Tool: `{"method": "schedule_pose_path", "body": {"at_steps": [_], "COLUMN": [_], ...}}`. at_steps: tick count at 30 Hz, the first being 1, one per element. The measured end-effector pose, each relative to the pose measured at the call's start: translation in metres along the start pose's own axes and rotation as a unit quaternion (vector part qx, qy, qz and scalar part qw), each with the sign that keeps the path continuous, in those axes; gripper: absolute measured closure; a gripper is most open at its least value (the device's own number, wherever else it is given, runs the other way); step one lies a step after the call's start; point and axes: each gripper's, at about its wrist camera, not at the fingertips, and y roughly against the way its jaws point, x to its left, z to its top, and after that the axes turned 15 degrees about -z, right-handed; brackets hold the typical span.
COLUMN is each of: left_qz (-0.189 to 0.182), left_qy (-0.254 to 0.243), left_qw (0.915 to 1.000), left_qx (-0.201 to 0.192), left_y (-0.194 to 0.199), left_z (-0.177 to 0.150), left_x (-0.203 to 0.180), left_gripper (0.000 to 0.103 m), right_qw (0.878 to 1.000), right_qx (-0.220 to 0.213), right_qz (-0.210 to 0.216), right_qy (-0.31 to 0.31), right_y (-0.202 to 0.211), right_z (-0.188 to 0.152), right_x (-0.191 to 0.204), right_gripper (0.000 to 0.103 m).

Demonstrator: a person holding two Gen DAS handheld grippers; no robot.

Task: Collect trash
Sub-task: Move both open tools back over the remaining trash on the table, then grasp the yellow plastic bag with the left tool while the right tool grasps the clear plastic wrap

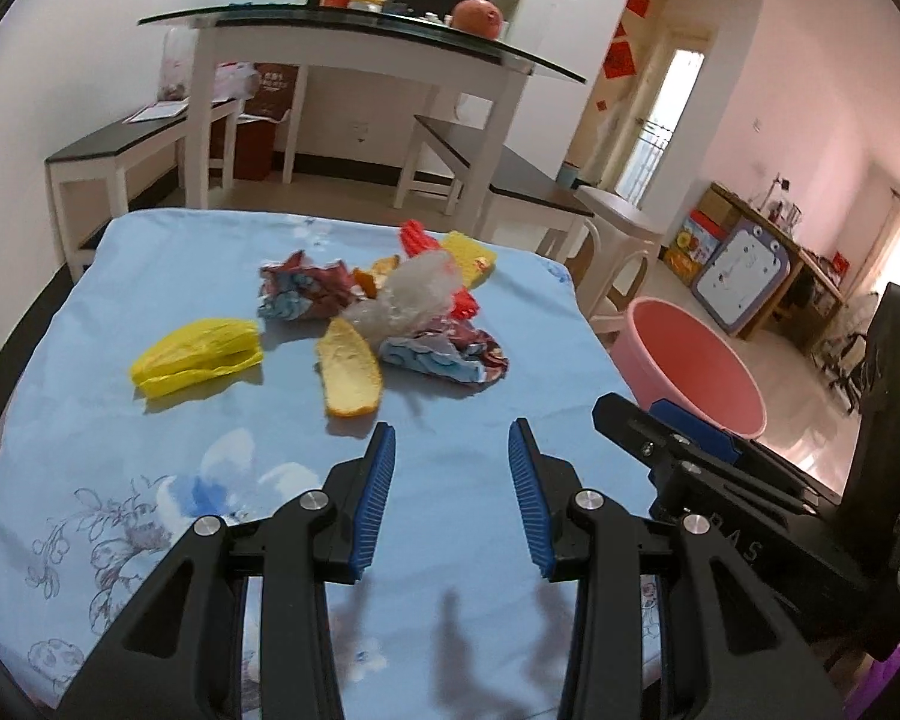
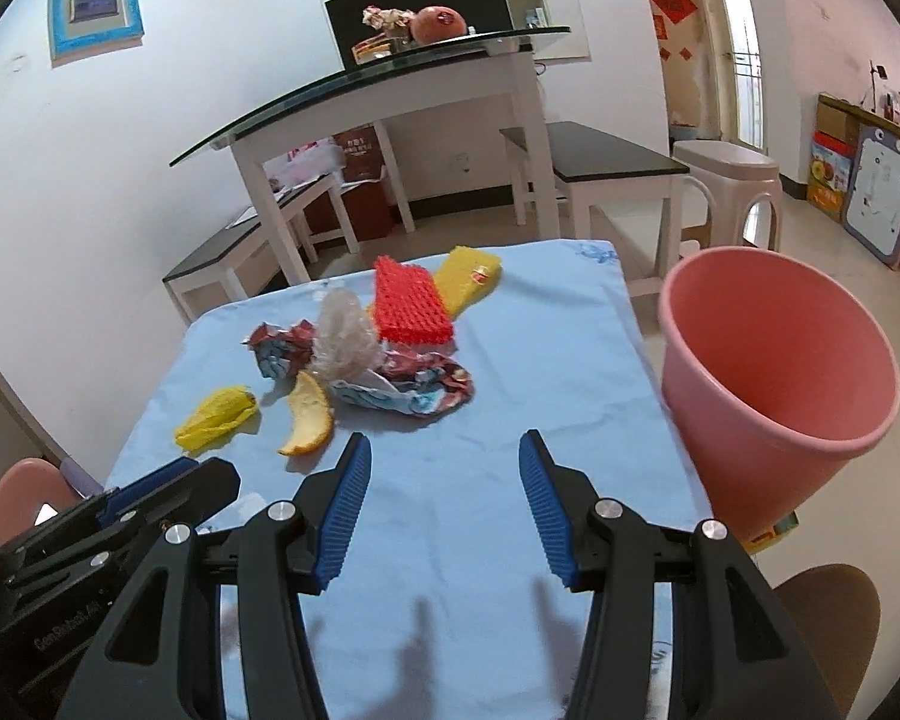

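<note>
Trash lies in a heap on a table under a light blue cloth (image 1: 150, 276): a yellow foam net (image 1: 198, 354), an orange peel (image 1: 351, 372), crumpled printed wrappers (image 1: 444, 354), a clear plastic wad (image 1: 408, 294), a red foam net (image 2: 411, 300) and a second yellow net (image 2: 468, 279). My left gripper (image 1: 453, 438) hovers open over the near cloth, just short of the peel, nothing between its blue pads. My right gripper (image 2: 447, 447) is open too, empty, short of the wrappers (image 2: 414, 384). A pink bin (image 2: 774, 360) stands at the table's right edge.
Behind the table stand a white glass-topped table (image 1: 354, 42) with a round fruit and boxes on it, dark-topped benches (image 1: 510, 174) and a plastic stool (image 2: 726, 174). In the left wrist view the right gripper's body (image 1: 720, 480) shows at right, in front of the pink bin (image 1: 690, 360).
</note>
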Motion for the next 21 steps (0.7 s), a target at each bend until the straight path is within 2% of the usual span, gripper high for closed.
{"method": "schedule_pose_path", "body": {"at_steps": [8,11,16,21], "left_qz": [0.017,0.037,0.062,0.063], "left_qy": [0.042,0.056,0.051,0.049], "left_qw": [0.9989,0.9977,0.9967,0.9967], "left_qx": [0.011,0.014,-0.001,0.015], "left_y": [0.006,0.007,0.021,0.022], "left_z": [-0.002,0.001,0.015,0.034], "left_x": [0.025,0.042,0.076,0.117], "left_gripper": [0.063,0.063,0.063,0.063], "right_qw": [1.000,1.000,0.999,0.998], "right_qx": [-0.001,-0.005,-0.010,-0.006], "right_qz": [0.010,0.013,0.022,0.035], "right_qy": [0.019,0.022,0.030,0.042], "right_y": [-0.011,-0.015,-0.025,-0.037], "right_z": [0.007,0.012,0.024,0.031], "right_x": [0.021,0.026,0.032,0.040], "right_gripper": [0.052,0.052,0.052,0.052]}}
